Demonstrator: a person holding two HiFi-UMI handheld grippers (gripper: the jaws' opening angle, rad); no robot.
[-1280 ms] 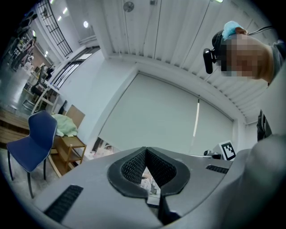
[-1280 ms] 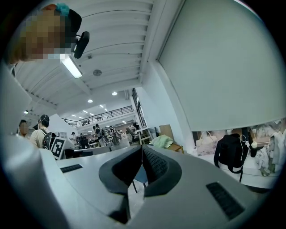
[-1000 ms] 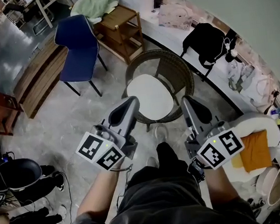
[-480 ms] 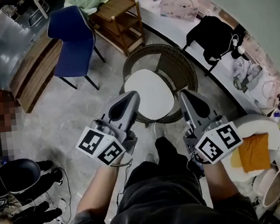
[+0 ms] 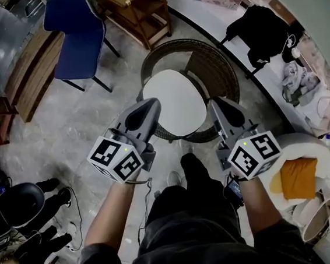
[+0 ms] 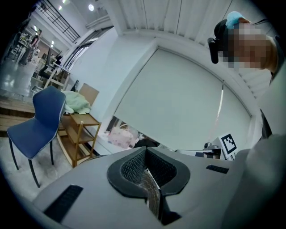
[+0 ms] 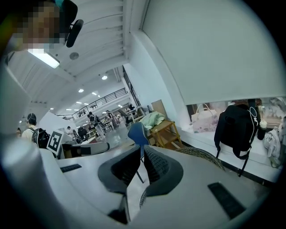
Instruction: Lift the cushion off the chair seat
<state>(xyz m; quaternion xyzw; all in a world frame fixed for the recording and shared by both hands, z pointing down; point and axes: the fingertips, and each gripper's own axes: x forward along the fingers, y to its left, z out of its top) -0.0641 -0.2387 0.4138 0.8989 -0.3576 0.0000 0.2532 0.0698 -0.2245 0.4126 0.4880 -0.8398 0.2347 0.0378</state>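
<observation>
**Both grippers shut and empty over the cushioned chair**

The person is holding the grey left gripper [image 5: 149, 105] with its jaws pressed fully together. In the left gripper view its dark ribbed pads [image 6: 133, 168] are meeting along a single seam, and nothing is sitting between them. The grey right gripper [image 5: 217, 103] is closed in the same way. In the right gripper view its ribbed pads [image 7: 158, 168] are meeting lower down, with only a thin slit showing at the very tips, and they are clamping nothing. Each gripper is carrying its cube of square markers at the rear, close to the person's wrist.

The smooth, off-white, rounded flat cushion [image 5: 173, 101] is lying on the seat of the round, dark woven wicker chair [image 5: 211, 71]. It is covering nearly the whole seat and is looking flat and unwrinkled. The chair's curved back is wrapping around its far and right sides.

In the head view both grippers are pointing towards the chair from the near side. The left gripper's tip is overlapping the cushion's near left edge, and the right gripper's tip is sitting by the chair's near right rim. Whether either tip is touching the cushion cannot be told.

A blue plastic chair [image 5: 77, 26] and a wooden shelf unit [image 5: 140, 8] are standing well apart from the wicker chair, on its far side
</observation>
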